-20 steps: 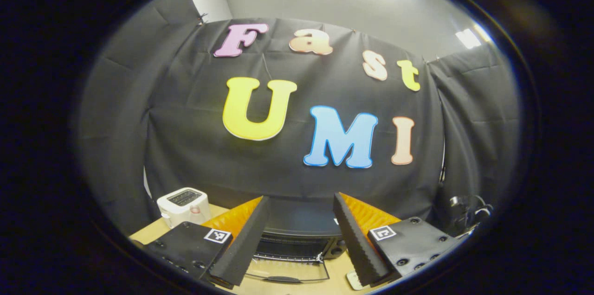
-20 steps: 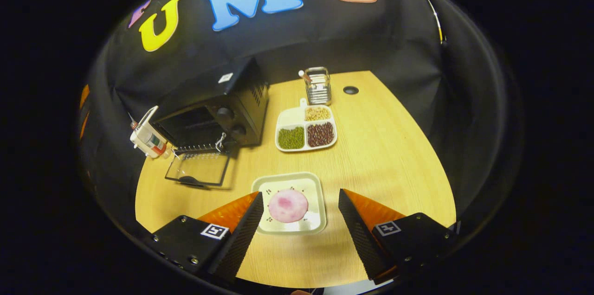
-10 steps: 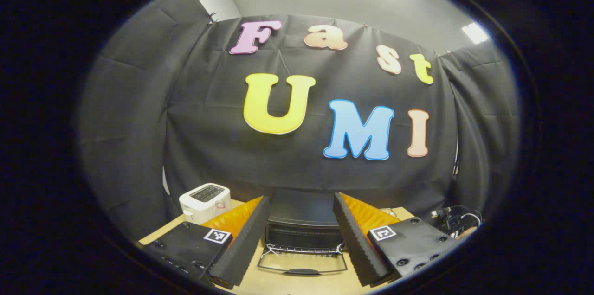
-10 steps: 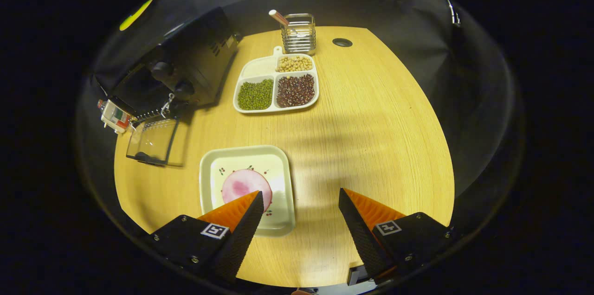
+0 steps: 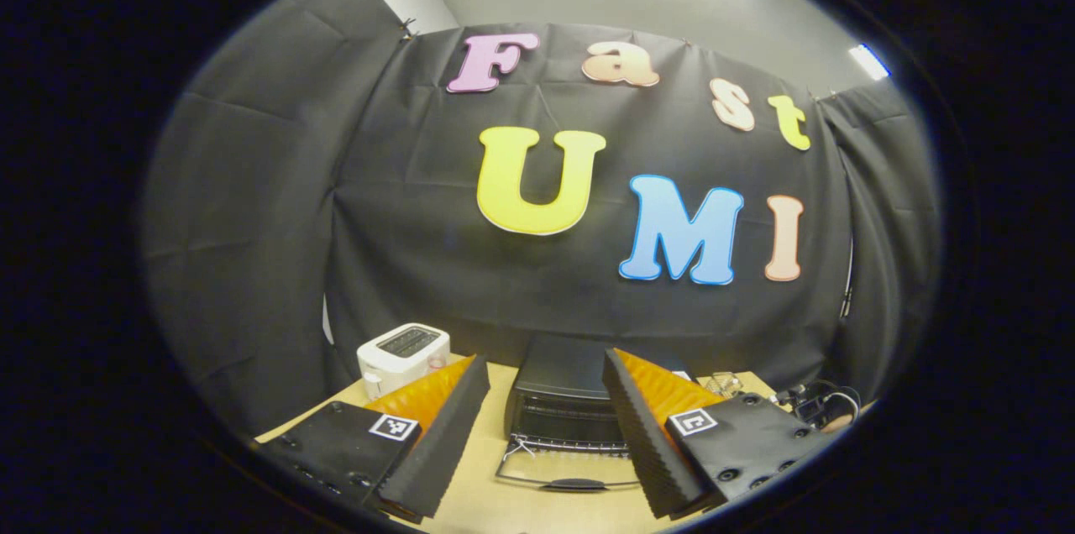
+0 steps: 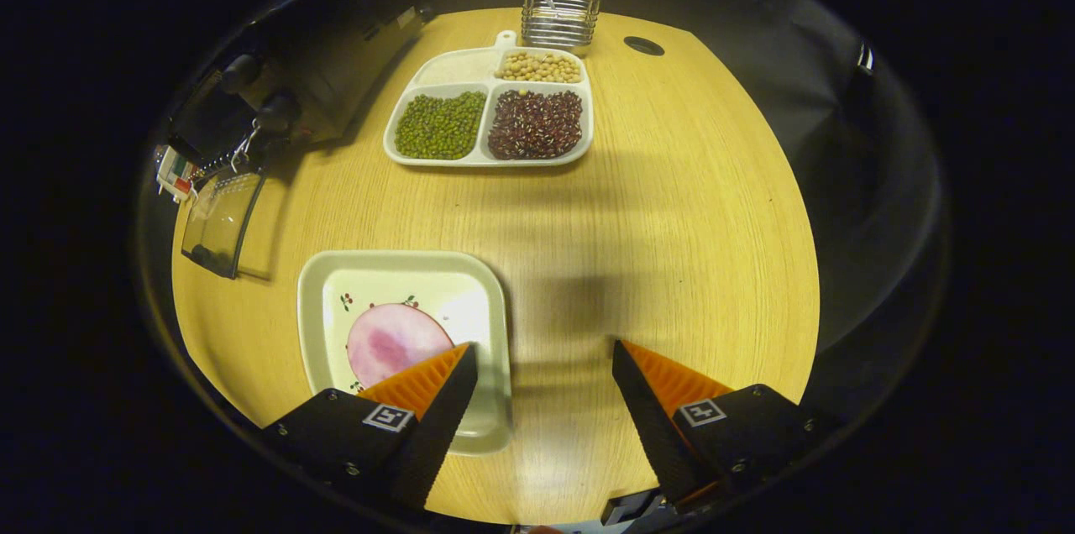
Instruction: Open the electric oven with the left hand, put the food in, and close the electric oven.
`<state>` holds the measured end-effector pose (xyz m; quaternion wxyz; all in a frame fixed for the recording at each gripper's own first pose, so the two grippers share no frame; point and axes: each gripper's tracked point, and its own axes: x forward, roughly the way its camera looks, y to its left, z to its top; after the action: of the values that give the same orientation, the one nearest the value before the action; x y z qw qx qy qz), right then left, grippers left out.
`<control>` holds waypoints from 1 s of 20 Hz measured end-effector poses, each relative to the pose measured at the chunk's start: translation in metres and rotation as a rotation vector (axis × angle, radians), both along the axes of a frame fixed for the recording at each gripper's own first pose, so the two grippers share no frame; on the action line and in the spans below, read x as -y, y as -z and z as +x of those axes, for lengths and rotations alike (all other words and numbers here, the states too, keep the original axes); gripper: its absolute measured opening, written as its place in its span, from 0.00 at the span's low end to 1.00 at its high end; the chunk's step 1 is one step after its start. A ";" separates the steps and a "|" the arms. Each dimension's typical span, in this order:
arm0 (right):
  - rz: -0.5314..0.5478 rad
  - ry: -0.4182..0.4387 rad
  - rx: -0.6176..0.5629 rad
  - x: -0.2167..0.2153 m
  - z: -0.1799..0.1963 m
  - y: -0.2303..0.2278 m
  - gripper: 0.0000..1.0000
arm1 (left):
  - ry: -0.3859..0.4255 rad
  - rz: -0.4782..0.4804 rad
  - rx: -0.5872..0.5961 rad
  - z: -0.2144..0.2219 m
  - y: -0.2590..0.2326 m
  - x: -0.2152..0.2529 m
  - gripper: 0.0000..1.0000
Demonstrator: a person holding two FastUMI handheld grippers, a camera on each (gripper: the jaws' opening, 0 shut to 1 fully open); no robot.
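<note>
The oven [image 5: 564, 400] door already lies flat on the surface [image 6: 672, 248], so fetching is in hand: both tongs gape empty, and the right tongs [image 6: 542, 408] must straddle the pink food [image 6: 395, 342] on its plate [image 6: 403, 269]

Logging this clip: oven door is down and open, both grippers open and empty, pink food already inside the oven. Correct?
Not quite. The pink food lies on the square plate on the table, as the right gripper view shows. The oven door is down; left gripper and right gripper are open, empty.

Oven door [image 5: 564, 475] down, mouth unblocked, toaster [image 5: 403, 348] well aside
</note>
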<state>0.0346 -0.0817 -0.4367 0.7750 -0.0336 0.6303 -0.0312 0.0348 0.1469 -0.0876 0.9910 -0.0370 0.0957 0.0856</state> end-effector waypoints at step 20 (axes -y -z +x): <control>0.335 0.187 -0.021 -0.023 -0.003 -0.002 0.01 | 0.022 -0.008 0.008 -0.004 -0.010 0.014 0.98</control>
<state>0.0313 -0.0590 -0.4348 0.7567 0.1543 0.6352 0.0024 0.0307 0.1331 -0.0779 0.9921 -0.0401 0.0924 0.0742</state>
